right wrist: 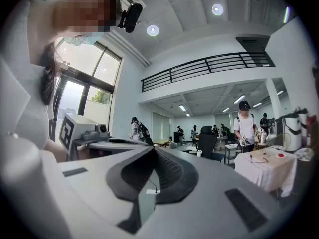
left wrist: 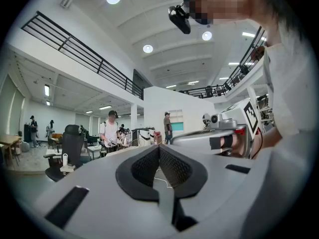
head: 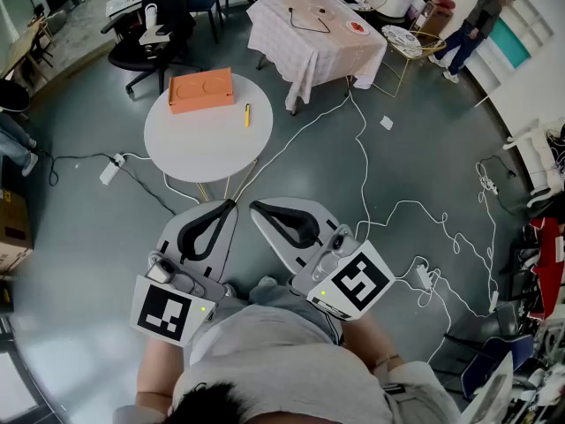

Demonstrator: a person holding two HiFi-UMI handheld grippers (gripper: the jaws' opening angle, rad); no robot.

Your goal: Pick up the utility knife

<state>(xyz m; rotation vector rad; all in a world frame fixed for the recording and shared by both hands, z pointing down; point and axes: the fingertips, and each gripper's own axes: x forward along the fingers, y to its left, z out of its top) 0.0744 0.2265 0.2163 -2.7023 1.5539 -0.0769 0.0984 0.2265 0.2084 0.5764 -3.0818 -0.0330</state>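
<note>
**Hair [head: 212,403] and grey shirt [head: 282,360] at bottom edge; both grippers closed on nothing, knife out on round table**

Head view, left to right:

- left gripper [head: 232,202]: held low, close to the body. Jaw tips are touching and the dark pads bow out into an oval loop behind them. The left gripper view [left wrist: 159,146] confirms it: tips meet, and only floor and a cable show through the loop. Its cube [head: 168,312] carries a black-and-white square marker.
- right gripper [head: 253,207]: just beside the left one, tips near each other but apart. Jaws are pressed together at the tip, and the right gripper view [right wrist: 152,148] shows nothing between them. Its cube [head: 357,283] has the same kind of square marker.

Neither gripper touches any object.

Further out:

- round white table [head: 199,148]: stands ahead of the grippers, well apart from them.
- orange box [head: 201,90]: sits on the far-left part of the tabletop, with two round recesses in its top.
- utility knife [head: 247,115]: lies flat on the tabletop right of the box, not touching it, near the table's right edge. It is slim with a yellow body and a darker end. It is too small to make out the blade or any print.
- white-cloth table [head: 309,42]: stands beyond and to the right.
- white cables [head: 362,162]: trail across the grey floor.
</note>
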